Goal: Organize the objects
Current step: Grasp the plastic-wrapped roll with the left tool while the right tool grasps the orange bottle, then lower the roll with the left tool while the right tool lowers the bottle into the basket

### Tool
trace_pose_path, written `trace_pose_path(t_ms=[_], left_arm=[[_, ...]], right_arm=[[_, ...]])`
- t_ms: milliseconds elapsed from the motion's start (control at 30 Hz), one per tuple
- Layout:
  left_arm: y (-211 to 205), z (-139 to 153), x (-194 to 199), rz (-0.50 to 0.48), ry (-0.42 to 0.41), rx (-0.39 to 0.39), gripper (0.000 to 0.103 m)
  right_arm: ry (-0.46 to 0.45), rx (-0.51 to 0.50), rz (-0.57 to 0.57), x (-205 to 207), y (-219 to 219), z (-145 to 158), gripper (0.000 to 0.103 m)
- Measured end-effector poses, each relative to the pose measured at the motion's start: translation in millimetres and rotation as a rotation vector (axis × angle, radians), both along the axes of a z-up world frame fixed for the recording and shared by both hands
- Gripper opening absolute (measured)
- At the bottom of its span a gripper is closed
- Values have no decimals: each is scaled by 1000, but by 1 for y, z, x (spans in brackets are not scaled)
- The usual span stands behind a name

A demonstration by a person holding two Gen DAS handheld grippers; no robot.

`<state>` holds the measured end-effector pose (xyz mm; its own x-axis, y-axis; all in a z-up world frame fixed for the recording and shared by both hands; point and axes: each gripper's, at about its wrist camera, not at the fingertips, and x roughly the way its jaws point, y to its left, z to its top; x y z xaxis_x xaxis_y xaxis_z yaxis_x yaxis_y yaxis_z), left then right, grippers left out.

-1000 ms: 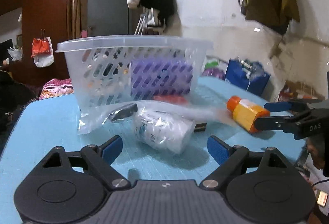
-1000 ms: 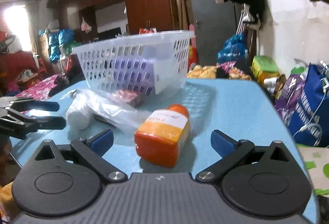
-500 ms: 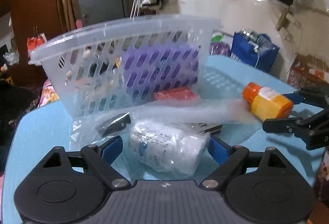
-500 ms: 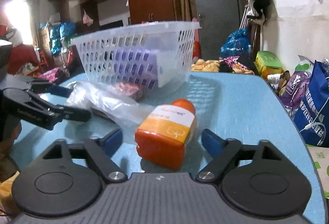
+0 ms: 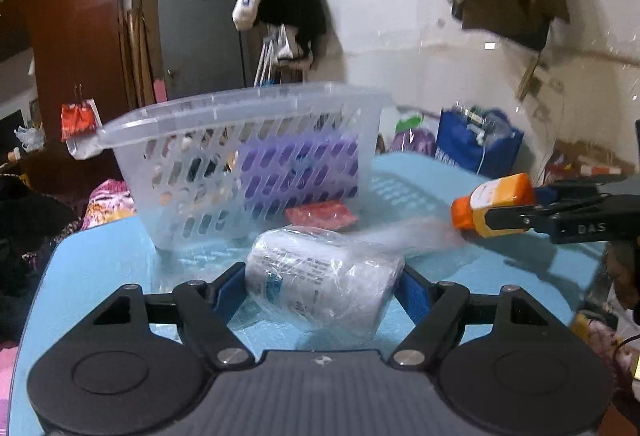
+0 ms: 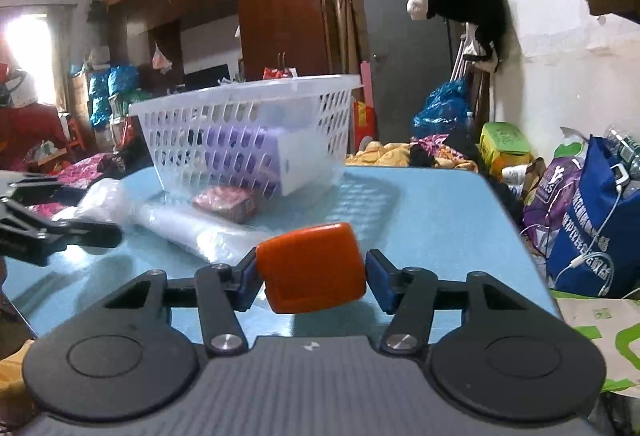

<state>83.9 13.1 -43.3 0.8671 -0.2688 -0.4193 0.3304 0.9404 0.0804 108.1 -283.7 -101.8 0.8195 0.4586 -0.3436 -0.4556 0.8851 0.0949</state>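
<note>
A clear slotted basket (image 5: 240, 124) stands on the blue table (image 5: 100, 260) with a purple box (image 5: 296, 172) inside; it also shows in the right wrist view (image 6: 248, 124). My left gripper (image 5: 320, 290) is shut on a white bottle in a clear plastic bag (image 5: 320, 288). My right gripper (image 6: 311, 276) is shut on an orange bottle (image 6: 312, 266), held above the table. In the left wrist view the orange bottle (image 5: 496, 200) and right gripper (image 5: 512, 206) show at right. In the right wrist view the left gripper (image 6: 60, 228) shows at left.
A red packet (image 5: 320, 216) lies in front of the basket, seen too in the right wrist view (image 6: 226, 202). Loose clear plastic (image 6: 180, 224) trails across the table. A blue bag (image 6: 596, 220) and clutter stand beyond the table's right edge.
Both grippers closed: the left on the bagged white bottle, the right on the orange bottle. The orange bottle has been lifted off the table and tipped end-on to the right camera.
</note>
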Motion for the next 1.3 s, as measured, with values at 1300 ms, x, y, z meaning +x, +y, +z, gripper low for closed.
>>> trace_pose_path(t_ms=[1300], left_arm=[[39,136,116,209,-140,-141,81]], right_arm=[[-201,61,95,101,80,138,57]])
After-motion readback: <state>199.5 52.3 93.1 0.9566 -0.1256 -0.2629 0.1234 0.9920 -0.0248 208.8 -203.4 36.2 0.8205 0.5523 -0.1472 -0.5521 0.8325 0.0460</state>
